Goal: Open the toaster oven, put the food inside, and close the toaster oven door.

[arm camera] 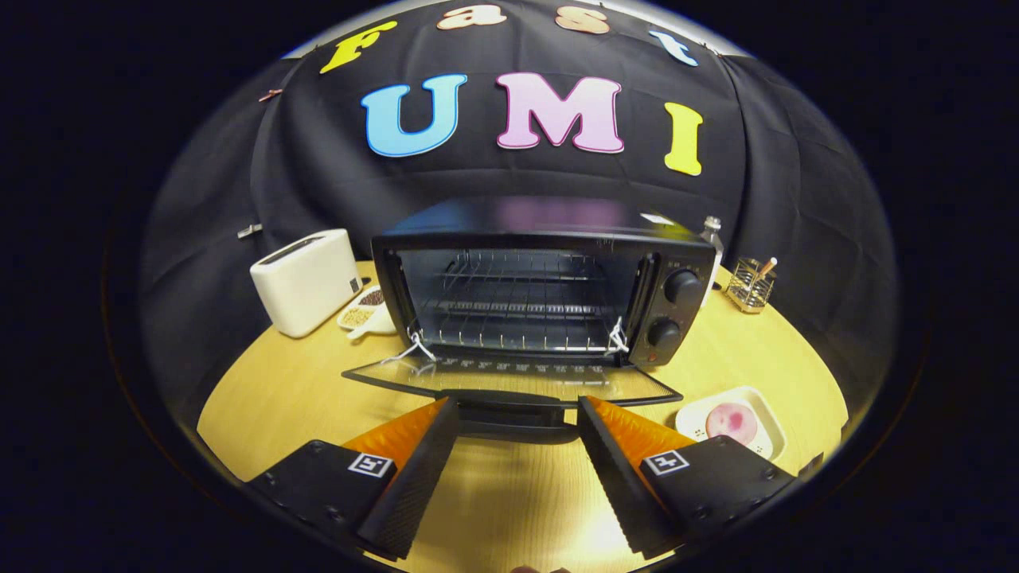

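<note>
A black toaster oven (549, 278) stands on the round wooden table, its glass door (509, 380) folded down flat toward me. The wire rack (517, 306) inside is bare. The door's handle (513, 418) lies just ahead of my fingertips. My gripper (517, 414) is open, its fingers spread wide with nothing between them. A pink round piece of food (732, 422) rests on a white plate (766, 414) to the right of the door, beside my right finger.
A white pop-up toaster (306, 280) stands left of the oven, with a small white dish of grains (365, 312) between them. A wire holder (750, 286) and a bottle (712, 235) stand at the back right. Bare tabletop (509, 501) lies beneath my fingers.
</note>
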A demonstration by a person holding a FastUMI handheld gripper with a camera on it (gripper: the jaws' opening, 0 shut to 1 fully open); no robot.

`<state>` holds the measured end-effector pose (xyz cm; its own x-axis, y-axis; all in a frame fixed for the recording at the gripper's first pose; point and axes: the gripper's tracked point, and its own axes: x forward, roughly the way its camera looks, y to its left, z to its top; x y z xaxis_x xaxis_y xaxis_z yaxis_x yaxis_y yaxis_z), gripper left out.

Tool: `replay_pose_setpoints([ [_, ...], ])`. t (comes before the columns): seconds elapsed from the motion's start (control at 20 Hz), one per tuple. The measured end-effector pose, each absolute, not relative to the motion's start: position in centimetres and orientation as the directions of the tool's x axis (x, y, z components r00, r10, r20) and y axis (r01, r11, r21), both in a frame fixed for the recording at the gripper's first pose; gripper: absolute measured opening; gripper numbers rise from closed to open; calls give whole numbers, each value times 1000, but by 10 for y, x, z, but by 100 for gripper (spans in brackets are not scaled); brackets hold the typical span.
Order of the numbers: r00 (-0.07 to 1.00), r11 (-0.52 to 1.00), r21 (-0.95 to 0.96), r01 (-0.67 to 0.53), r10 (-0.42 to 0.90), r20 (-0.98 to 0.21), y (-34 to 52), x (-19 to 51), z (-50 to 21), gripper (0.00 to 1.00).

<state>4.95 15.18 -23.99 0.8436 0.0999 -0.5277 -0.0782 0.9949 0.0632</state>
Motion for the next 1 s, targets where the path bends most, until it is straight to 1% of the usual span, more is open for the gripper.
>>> replay_pose_setpoints([
  [0.15,809,995,77,-67,99,-579,140,36,-257,98],
  [0.25,801,994,75,-79,108,-589,128,28,-255,98],
  [0.45,783,989,54,-138,143,-605,89,8,-240,98],
  [0.6,772,986,33,-166,151,-617,43,3,-220,98],
  [0.85,748,986,80,-144,161,-644,-35,12,-202,98],
  [1.0,744,990,101,-98,140,-654,-80,25,-202,98],
])
